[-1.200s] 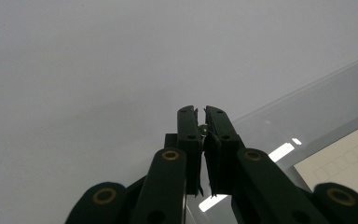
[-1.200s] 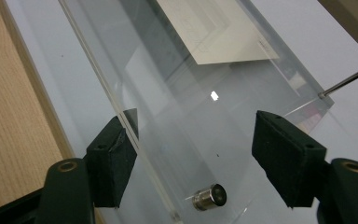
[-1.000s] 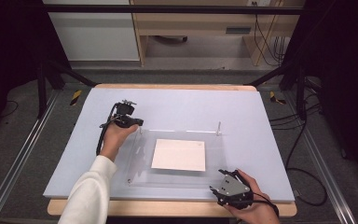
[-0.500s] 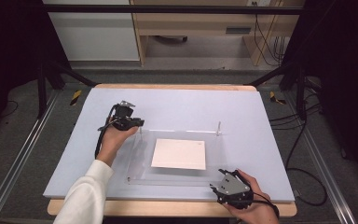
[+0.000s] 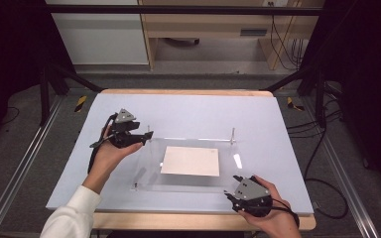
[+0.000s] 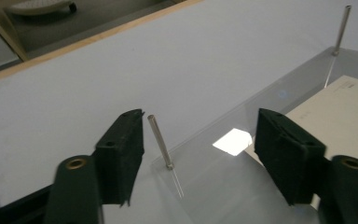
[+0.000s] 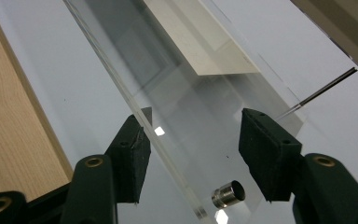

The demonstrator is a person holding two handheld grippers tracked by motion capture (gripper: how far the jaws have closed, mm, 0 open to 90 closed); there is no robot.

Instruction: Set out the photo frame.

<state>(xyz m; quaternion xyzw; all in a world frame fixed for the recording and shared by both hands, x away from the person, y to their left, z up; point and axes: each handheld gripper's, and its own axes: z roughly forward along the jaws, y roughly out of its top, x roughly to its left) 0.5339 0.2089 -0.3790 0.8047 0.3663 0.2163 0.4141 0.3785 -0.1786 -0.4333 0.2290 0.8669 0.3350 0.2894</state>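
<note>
A clear acrylic plate [image 5: 149, 171] lies on the table with a cream paper sheet [image 5: 189, 161] under its middle. Thin metal pins stand at its far corners [image 5: 150, 130] [image 5: 232, 134]. My left gripper [image 5: 146, 136] is open at the far left corner. In the left gripper view the left pin [image 6: 161, 142] stands between the jaws, close to the left finger [image 6: 121, 149], with no contact. My right gripper [image 5: 234, 187] is open at the near right corner. Its jaws straddle the plate's edge [image 7: 135, 112] and a short metal socket [image 7: 228, 193].
The pale blue mat [image 5: 203, 111] covers the wooden tabletop [image 5: 188, 220], whose bare strip runs along the near side. Black frame posts [image 5: 44, 94] and cables [image 5: 322, 148] flank the table. A second pin [image 6: 341, 28] stands farther off in the left gripper view.
My left gripper has shifted slightly down toward the plate's far left corner. The right gripper has edged a little forward at the near right corner.
</note>
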